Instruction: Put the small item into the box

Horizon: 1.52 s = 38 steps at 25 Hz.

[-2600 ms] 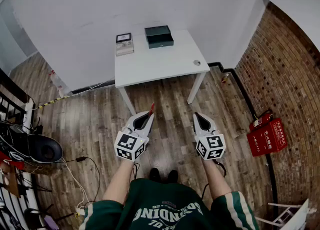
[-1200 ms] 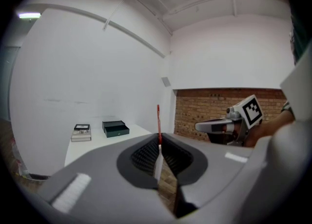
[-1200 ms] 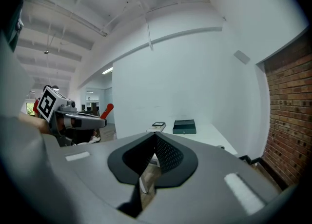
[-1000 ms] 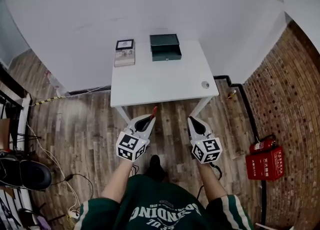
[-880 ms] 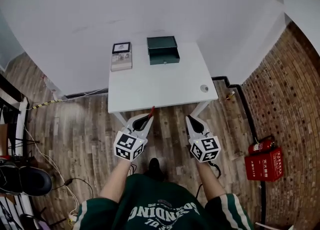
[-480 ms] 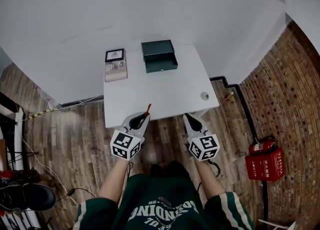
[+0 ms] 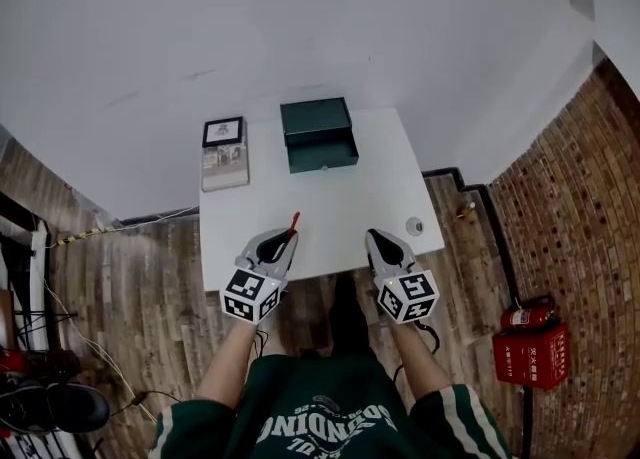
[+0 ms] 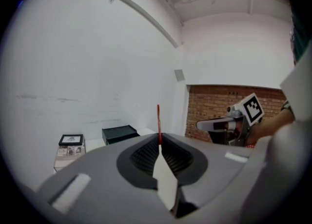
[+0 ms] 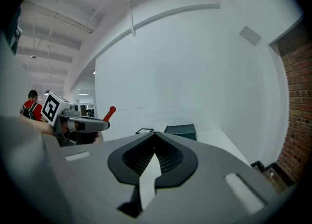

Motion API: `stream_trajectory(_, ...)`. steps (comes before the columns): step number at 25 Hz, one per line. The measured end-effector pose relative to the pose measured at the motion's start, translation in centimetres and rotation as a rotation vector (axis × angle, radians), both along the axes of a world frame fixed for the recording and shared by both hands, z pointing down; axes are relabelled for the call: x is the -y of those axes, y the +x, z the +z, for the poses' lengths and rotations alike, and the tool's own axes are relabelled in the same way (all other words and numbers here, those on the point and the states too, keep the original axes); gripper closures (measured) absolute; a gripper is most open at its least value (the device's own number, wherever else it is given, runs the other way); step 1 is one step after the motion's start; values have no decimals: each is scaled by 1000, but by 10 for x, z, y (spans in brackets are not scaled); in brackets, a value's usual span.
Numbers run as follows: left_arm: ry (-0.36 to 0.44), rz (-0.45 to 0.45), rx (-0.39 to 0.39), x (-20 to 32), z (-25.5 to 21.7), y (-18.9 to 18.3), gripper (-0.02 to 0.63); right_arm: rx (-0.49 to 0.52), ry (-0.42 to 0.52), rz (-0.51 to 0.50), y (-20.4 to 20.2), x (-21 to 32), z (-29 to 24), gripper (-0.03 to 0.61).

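Note:
A dark green box (image 7: 318, 134) stands open at the far side of the white table (image 7: 320, 202); it also shows as the box (image 8: 119, 133) in the left gripper view and the box (image 9: 181, 130) in the right gripper view. My left gripper (image 7: 286, 237) is shut on a small red stick (image 7: 293, 222), which pokes up past the jaw tips as the red stick (image 8: 158, 120). It hovers over the table's near left part. My right gripper (image 7: 372, 237) is shut with nothing in it, over the near right edge. The right gripper view shows the left gripper (image 9: 80, 124) with its red stick (image 9: 109, 113).
A framed picture (image 7: 223, 132) lies on a stack of books (image 7: 225, 165) at the table's far left corner. A small round fitting (image 7: 414, 226) sits near the right edge. A red fire-extinguisher case (image 7: 531, 355) stands by the brick wall. Wood floor surrounds the table.
The person has walked up to the table. Both grippers, earlier over the floor, now reach over its near edge. The red stick stays in the left gripper.

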<state>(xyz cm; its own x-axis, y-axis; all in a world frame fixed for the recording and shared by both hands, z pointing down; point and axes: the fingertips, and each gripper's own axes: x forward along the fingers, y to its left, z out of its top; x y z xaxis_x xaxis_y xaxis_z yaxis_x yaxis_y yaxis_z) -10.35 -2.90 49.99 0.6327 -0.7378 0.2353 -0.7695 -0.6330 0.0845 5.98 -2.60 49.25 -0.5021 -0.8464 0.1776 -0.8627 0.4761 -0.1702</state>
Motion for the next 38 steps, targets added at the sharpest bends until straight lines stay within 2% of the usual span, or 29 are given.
stream_trajectory(6, 12, -85, 0, 81, -14, 8, 548, -10, 0, -95, 8, 96, -11, 577)
stream_trajectory(13, 6, -173, 43, 164, -24, 17, 548, -4, 1, -194, 16, 199, -20, 577)
stream_trajectory(18, -1, -189, 148, 197, -19, 27, 548, 9, -10, -250, 15, 247, -11, 576)
stream_trajectory(23, -39, -207, 148, 217, -7, 25, 548, 22, -45, -266, 11, 274, 4, 576)
stream_trajectory(29, -84, -152, 212, 243, 23, 31, 548, 35, -80, -262, 11, 290, 23, 576)
stream_trajectory(34, -148, -67, 286, 269, 67, 45, 548, -54, -91, -268, 15, 289, 46, 577)
stream_trajectory(38, -200, 22, 378, 288, 108, 57, 548, -71, -135, -256, 19, 288, 70, 577)
